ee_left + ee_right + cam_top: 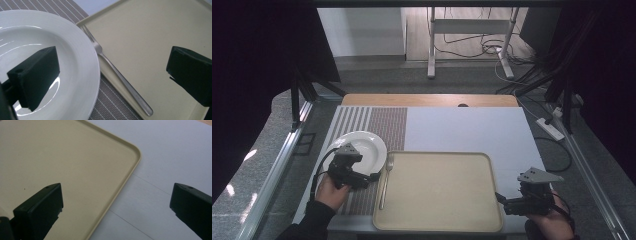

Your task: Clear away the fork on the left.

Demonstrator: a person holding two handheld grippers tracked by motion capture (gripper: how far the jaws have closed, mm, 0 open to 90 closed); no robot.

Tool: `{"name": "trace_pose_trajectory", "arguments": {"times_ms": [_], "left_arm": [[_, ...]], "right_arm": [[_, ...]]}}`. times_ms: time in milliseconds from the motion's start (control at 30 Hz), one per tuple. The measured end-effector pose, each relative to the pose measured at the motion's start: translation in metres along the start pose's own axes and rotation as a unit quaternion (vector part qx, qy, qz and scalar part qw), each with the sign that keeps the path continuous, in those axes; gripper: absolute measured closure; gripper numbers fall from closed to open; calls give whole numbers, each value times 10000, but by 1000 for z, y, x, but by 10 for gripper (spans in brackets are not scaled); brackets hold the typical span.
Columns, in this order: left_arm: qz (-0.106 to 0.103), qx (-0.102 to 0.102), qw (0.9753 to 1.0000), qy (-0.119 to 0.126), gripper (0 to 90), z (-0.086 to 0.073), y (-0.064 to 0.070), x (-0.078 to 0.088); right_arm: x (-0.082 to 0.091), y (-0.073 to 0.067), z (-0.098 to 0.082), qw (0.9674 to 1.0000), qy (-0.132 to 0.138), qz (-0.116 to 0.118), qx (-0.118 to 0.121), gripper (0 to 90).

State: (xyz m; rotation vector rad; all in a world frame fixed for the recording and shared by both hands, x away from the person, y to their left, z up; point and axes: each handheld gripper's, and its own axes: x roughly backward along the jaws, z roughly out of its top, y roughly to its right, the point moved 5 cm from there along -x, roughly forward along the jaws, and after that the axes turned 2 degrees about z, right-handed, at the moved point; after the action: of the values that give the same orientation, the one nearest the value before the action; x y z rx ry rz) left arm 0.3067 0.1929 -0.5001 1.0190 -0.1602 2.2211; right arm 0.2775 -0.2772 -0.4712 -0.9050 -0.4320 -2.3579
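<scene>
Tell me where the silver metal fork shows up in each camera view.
High view: silver metal fork lies along the left rim of the beige plastic tray, beside the white round plate.
Left gripper view: fork runs diagonally through the centre, tines up.
Right gripper view: no fork here.
Shared landmark: the tray.

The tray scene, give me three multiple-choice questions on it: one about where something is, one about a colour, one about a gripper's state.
1. Where does the fork lie?
A. on the tray's left rim
B. on the plate
C. off the table

2. What colour is the plate?
A. blue
B. white
C. black

3. How do the left gripper's jaws stand?
A. shut on the fork
B. shut on nothing
C. open

Answers: 1 A, it runs along the tray edge; 2 B, plainly white; 3 C, wide gap in the left gripper view.
</scene>
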Motion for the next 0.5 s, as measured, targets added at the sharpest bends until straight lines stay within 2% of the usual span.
{"name": "trace_pose_trajectory", "arguments": {"times_ms": [167,300,500], "left_arm": [[2,81,10000,23,0,-6,-2,6],[-116,197,9997,27,0,-12,-3,10],[-65,235,9997,69,0,-19,-4,17]], "right_arm": [[0,0,0,10000,2,-4,-5,0],[0,0,0,10000,3,-6,-7,0],[0,0,0,10000,4,-9,-12,0]]}}
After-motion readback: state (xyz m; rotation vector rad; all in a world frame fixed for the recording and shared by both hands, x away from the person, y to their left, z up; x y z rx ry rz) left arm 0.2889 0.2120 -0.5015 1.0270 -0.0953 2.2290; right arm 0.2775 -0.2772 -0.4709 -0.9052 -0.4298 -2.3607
